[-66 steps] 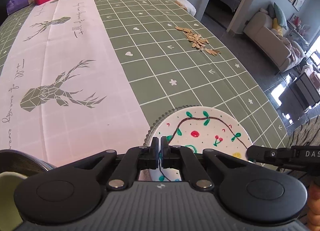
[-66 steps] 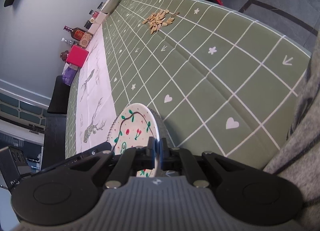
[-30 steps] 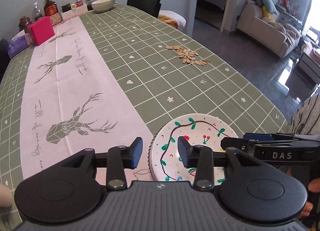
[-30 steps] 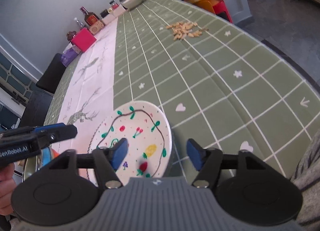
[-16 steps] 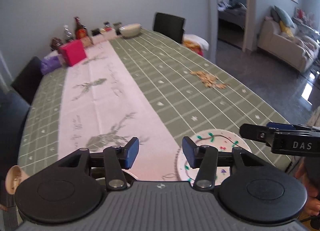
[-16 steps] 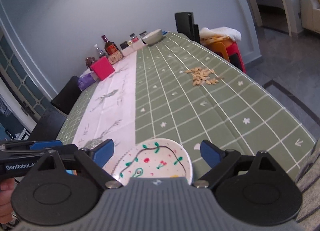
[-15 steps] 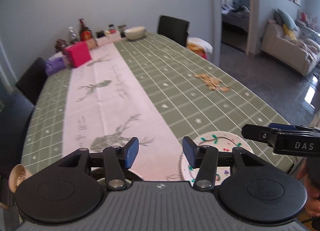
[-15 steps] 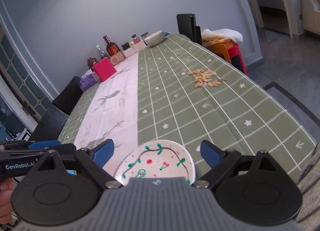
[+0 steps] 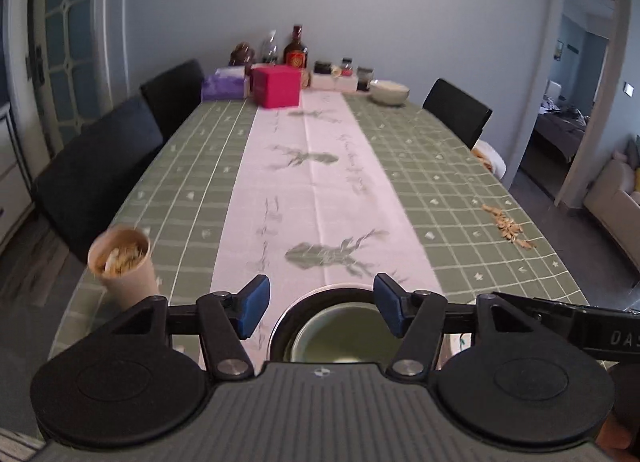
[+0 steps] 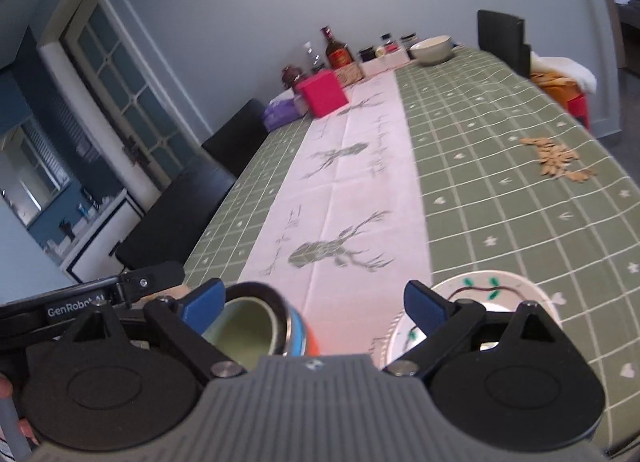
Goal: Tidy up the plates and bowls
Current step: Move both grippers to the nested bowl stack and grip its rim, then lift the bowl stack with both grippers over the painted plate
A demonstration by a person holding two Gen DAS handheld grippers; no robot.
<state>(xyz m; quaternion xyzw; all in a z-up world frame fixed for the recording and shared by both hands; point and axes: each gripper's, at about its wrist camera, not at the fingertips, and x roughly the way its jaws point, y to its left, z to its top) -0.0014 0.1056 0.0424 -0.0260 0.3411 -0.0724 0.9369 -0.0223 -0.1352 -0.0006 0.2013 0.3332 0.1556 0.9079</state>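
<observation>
Painted plate (image 10: 492, 290): set flat on the desk's near edge, on the green check beside the pale runner (image 10: 360, 182); released, since 2.2 s ago both claws were clamped on its rim.
Nested bowls (image 9: 340, 326): a pale green bowl is seen inside a dark-rimmed one, on the runner just left of the plate; blue and orange bands show on the outer wall in the right wrist view.
Left claw (image 9: 322, 308): jaws apart and just been opening; nothing pressed, the bowls seen below the gap.
Right claw (image 10: 314, 304): jaws wide apart, just been opening; empty, bowls and plate seen below either finger.
Meaning: plate placement judged complete; bowls likely next.
Materials: plate glazed, white, beaded rim, vine and cherry motif; bowls smooth, round.
Desk (image 9: 192, 190): cloth-covered, deer print on runner.
Surroundings: paper cup (image 9: 122, 266) of scraps at left edge; scattered seeds (image 10: 560, 160) at right; another bowl (image 10: 432, 48) at far end.
</observation>
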